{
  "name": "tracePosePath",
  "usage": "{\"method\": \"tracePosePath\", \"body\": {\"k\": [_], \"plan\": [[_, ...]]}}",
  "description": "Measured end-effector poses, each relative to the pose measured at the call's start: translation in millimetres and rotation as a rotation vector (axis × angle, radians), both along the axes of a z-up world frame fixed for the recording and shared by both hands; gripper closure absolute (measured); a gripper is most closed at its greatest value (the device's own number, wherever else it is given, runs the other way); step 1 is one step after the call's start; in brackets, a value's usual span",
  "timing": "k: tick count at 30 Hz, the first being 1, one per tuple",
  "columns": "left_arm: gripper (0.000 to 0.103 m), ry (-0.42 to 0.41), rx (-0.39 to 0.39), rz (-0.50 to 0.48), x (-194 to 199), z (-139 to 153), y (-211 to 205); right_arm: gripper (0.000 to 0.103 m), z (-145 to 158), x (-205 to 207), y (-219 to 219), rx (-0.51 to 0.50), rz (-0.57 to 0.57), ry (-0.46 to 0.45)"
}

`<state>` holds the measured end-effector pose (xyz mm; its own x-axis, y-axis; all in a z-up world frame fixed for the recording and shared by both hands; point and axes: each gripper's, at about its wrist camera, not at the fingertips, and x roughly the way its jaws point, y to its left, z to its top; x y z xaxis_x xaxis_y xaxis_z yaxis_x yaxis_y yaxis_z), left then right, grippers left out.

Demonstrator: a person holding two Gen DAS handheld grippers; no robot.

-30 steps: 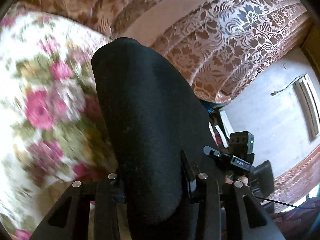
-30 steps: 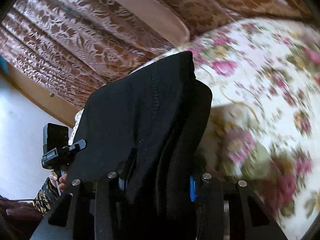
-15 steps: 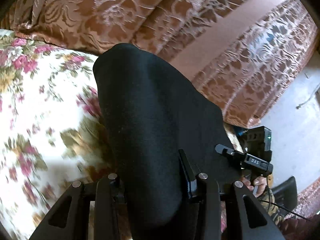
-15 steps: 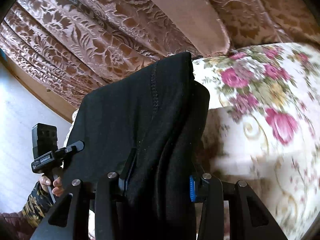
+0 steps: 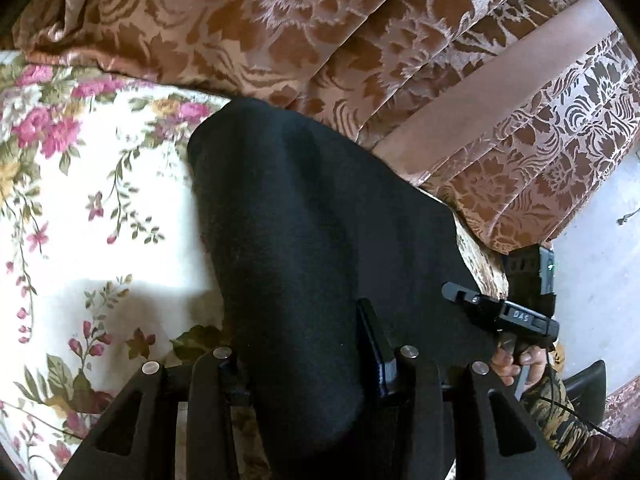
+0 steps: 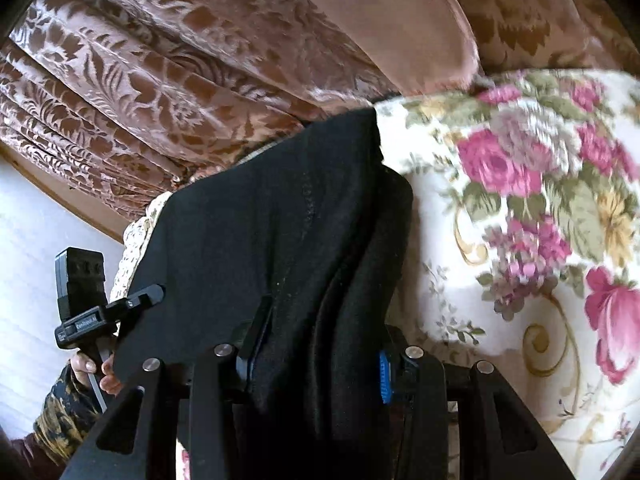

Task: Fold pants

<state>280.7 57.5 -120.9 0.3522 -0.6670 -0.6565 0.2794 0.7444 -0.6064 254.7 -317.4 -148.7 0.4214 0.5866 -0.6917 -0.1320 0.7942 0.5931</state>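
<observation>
Right wrist: pants (image 6: 280, 248) seam stitching visible; left wrist: smooth fold.

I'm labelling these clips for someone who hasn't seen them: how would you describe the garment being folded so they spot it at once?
Find the bed covered with the white floral sheet, with brown damask fabric behind it. Above it, the black pants hang stretched between two hand-held grippers. They are the only plain, dark, unpatterned cloth; everything around them is flowered or brocaded.
</observation>
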Motion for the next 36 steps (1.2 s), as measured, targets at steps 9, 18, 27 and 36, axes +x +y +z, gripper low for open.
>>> {"method": "tracePosePath", "body": {"k": [9, 18, 27, 36], "plan": [[0.052, -0.04, 0.054, 0.072, -8.5, -9.4, -2.6, 0.056, -21.7, 2.1, -3.6, 0.035, -0.016, 0.014], [0.046, -0.06, 0.185, 0.113, -11.7, -4.3, -8.2, 0.054, -20.9, -10.9, -2.6, 0.021, -0.079, 0.013], [0.044, -0.16, 0.355, 0.23, -46.8, 27.8, -17.7, 0.038, 23.0, -28.3, -11.9, -0.091, -0.165, -0.03], [0.042, -0.289, 0.437, 0.325, -102.6, 65.2, -20.5, 0.038, 65.6, -66.6, -1.7, -0.25, -0.272, -0.131]]}}
